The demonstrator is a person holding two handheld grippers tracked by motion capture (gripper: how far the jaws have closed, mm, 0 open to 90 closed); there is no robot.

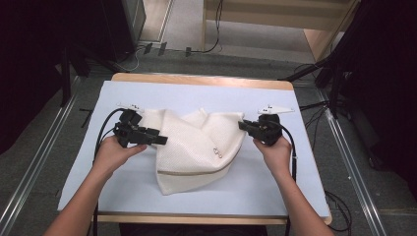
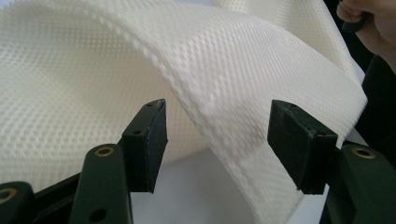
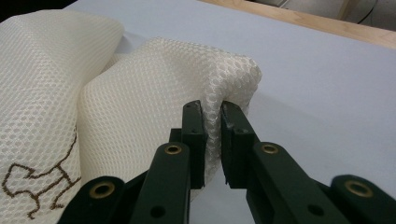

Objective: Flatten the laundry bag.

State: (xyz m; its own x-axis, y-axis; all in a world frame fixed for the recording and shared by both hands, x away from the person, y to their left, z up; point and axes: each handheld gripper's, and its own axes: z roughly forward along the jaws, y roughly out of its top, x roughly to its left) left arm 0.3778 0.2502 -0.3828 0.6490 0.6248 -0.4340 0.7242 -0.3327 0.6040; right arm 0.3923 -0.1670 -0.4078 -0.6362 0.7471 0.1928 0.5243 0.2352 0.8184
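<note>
A: Where does the cream mesh fabric garment [image 1: 196, 147] lie?

B: At the middle of the pale blue mat [image 1: 275, 191], which covers the wooden table [image 1: 201, 78]. Its folded hem reaches toward six o'clock, and a raised fold sits toward twelve.

A: And the grippers?

B: The left gripper [image 1: 160, 140] is at nine o'clock of the garment, its jaws on either side of a banded edge [image 2: 233, 135] without pressing it. The right gripper [image 1: 243, 125] is at three o'clock, clamped on a bunched corner [image 3: 212, 116].

A: Anything beyond the table?

B: Black cables [image 1: 206, 49] lie on the floor at twelve o'clock.
</note>
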